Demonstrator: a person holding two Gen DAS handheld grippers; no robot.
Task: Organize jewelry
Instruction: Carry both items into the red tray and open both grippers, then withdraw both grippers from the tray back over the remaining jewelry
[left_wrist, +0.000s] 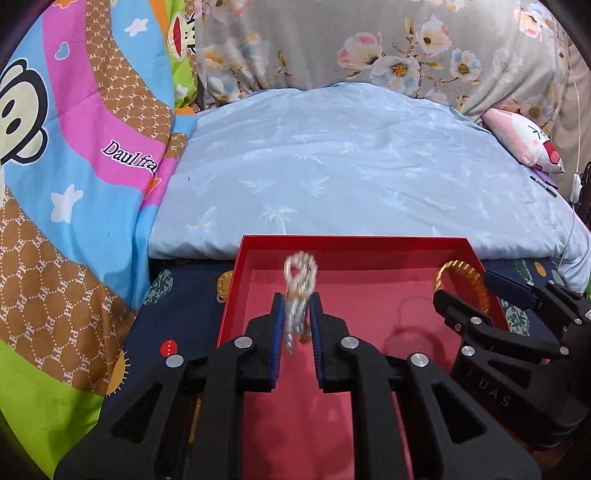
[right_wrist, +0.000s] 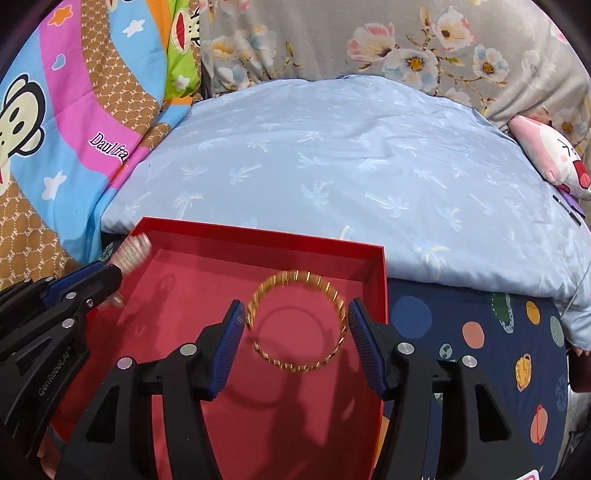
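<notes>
A red open box (left_wrist: 351, 244) (right_wrist: 258, 232) lies on a dark blue patterned cloth. My left gripper (left_wrist: 298, 302) is shut on a silver chain bracelet (left_wrist: 300, 275) and holds it above the box's left part; that bracelet also shows blurred in the right wrist view (right_wrist: 133, 251). My right gripper (right_wrist: 296, 314) holds a gold bangle (right_wrist: 297, 321) between its pads, above the box's right part. In the left wrist view the bangle (left_wrist: 466, 280) shows near the box's right wall, with the right gripper's fingers (left_wrist: 454, 310) on it.
A pale blue quilt (left_wrist: 351, 166) lies just behind the box. A colourful monkey-print blanket (left_wrist: 74, 184) rises on the left. A floral grey cover (left_wrist: 369, 44) is at the back. A pink plush toy (left_wrist: 524, 144) sits at the right.
</notes>
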